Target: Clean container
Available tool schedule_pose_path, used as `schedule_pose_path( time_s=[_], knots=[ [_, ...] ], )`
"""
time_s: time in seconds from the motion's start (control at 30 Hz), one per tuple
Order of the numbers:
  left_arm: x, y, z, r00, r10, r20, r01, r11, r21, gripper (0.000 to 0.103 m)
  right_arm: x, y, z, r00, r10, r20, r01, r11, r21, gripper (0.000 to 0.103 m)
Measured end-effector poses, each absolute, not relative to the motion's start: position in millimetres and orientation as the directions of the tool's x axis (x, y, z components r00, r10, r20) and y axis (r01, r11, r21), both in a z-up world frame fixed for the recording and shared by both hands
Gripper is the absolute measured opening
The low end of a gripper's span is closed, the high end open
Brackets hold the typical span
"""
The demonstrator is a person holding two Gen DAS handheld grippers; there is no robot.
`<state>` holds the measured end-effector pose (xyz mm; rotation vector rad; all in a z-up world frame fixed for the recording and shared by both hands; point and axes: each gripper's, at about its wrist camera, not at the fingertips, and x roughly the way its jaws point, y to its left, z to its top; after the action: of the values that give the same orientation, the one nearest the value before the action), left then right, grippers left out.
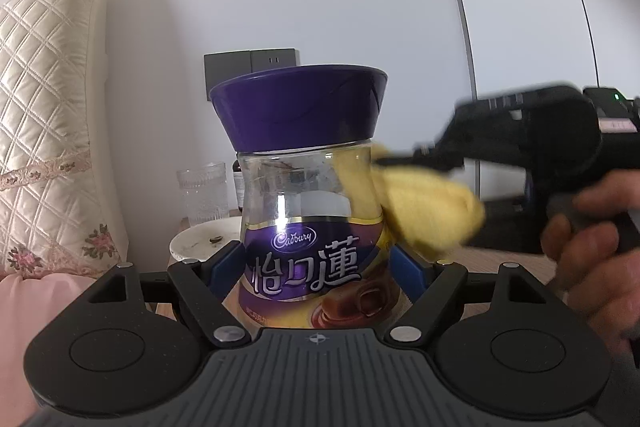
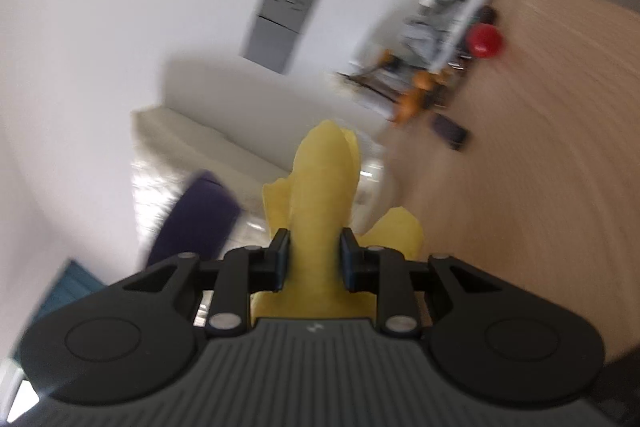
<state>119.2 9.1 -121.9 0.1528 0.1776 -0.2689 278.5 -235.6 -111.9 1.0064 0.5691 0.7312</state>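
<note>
A: Where is the jar (image 1: 316, 219)?
B: Gripped upright between the left gripper's (image 1: 318, 271) fingers.
A: The right gripper (image 2: 314, 259)?
B: Clamped on a yellow cloth (image 2: 320, 195), pressing against the jar's shoulder.

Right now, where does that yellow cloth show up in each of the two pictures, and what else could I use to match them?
Left wrist view: the yellow cloth is right of centre, pressed against the clear jar's shoulder, held by the right hand-held gripper.
Right wrist view: the yellow cloth is at centre, pinched in the right hand-held gripper.
Shared landmark: the jar's purple lid, blurred at lower left in the right wrist view.
</note>
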Motion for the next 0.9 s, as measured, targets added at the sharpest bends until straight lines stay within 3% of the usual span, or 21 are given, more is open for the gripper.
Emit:
schedule_pose_path(
  time_s=[0.13,0.37,0.57,0.8,0.9],
  knots=[
    [115,9,-124,0.946,-0.259,-0.194,0.288,0.948,0.136,0.082,282,-232,-109,0.636,0.769,-0.064,-0.303,0.325,0.896,0.027],
    [112,7,-125,0.946,-0.259,-0.195,0.288,0.948,0.136,0.082,287,-229,-116,0.659,0.729,-0.186,-0.244,0.441,0.864,0.028],
    [113,8,-128,0.944,-0.264,-0.197,0.292,0.947,0.134,0.082,294,-231,-118,0.616,0.786,-0.047,-0.305,0.293,0.906,0.027],
    [113,5,-128,0.943,-0.268,-0.2,0.296,0.946,0.129,0.084,292,-232,-128,0.643,0.738,-0.206,-0.224,0.438,0.87,0.027],
    [111,6,-124,0.943,-0.268,-0.198,0.297,0.946,0.131,0.084,289,-232,-125,0.635,0.765,-0.106,-0.269,0.348,0.898,0.027]
  ],
)
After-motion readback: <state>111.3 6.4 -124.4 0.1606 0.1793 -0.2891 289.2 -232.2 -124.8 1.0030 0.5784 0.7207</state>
